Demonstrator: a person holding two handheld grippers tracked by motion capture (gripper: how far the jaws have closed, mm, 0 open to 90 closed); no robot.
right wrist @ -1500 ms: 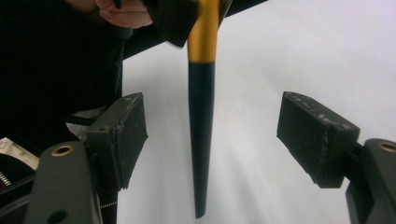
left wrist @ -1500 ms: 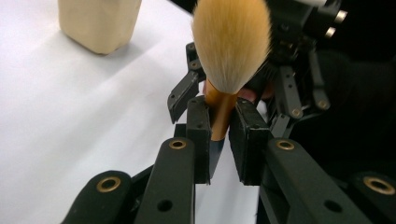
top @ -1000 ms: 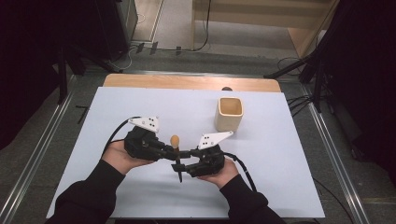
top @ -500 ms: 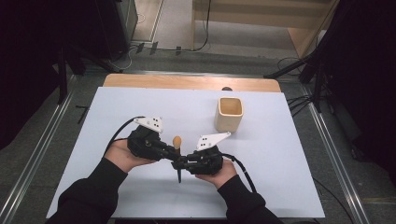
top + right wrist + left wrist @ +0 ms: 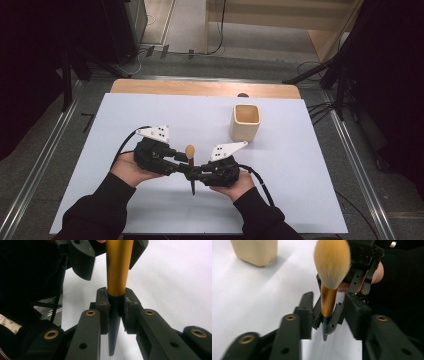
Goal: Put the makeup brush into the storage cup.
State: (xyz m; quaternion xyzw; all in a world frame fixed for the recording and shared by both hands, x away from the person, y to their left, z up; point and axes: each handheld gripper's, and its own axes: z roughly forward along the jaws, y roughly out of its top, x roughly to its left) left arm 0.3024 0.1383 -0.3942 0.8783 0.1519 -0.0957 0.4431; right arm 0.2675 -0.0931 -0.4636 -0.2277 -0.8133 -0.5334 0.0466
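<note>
Now one brush [image 5: 331,277] is clamped by the right gripper [image 5: 115,312]; the left gripper [image 5: 328,312] has just been opening, jaws apart beside it; one cup [image 5: 245,121] stands beyond.

White-topped table [image 5: 125,115]; beige square cup [image 5: 245,121] standing upright toward far right

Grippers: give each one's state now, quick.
Left tool: open, jaws just opened, standing clear either side of the makeup brush.
Right tool: shut on the brush handle.

The person is wearing black sleeves [image 5: 100,210]. Each black gripper, left [image 5: 176,161] and right [image 5: 200,173], is carrying a grey three-cornered plate [image 5: 155,132], brass-coloured screws [image 5: 90,313] and a trailing black cable [image 5: 260,180].
</note>
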